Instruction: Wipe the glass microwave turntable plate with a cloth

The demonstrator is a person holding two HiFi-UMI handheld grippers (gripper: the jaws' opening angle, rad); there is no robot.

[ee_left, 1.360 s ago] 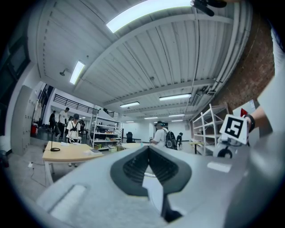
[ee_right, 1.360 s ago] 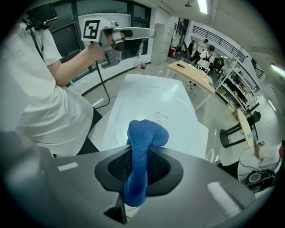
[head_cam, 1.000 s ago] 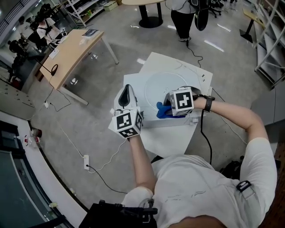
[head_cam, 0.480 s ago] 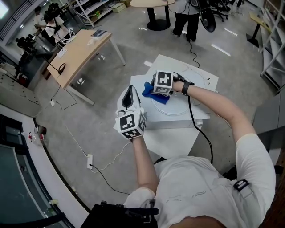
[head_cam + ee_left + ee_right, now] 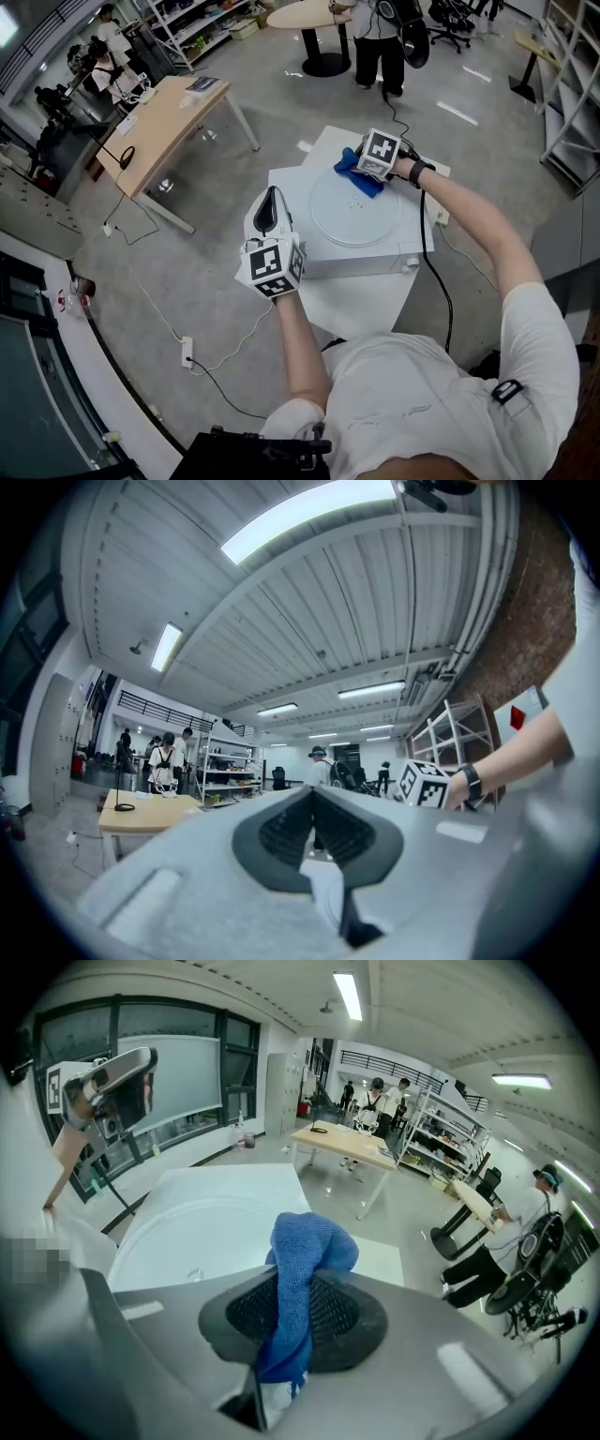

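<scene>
The round glass turntable plate [image 5: 352, 217] lies flat on top of a white microwave [image 5: 289, 199]. My right gripper [image 5: 364, 161] is at the plate's far edge, shut on a blue cloth [image 5: 357, 172] that rests on the glass. In the right gripper view the cloth [image 5: 306, 1262] bulges out between the jaws, with the plate [image 5: 192, 1227] beyond it. My left gripper [image 5: 270, 197] is held up in the air left of the microwave, pointing upward. Its jaws [image 5: 314, 803] are shut on nothing and face the ceiling.
The microwave stands on a white table [image 5: 361, 298]. A wooden desk [image 5: 159, 122] is at the far left and a round table [image 5: 309, 14] behind. A person [image 5: 380, 42] stands beyond the microwave. Metal shelves [image 5: 574, 84] line the right. A cable and power strip [image 5: 184, 349] lie on the floor.
My right gripper swept the blue cloth from the plate's near side across its left part to the far edge. The left gripper stayed raised beside the microwave.
</scene>
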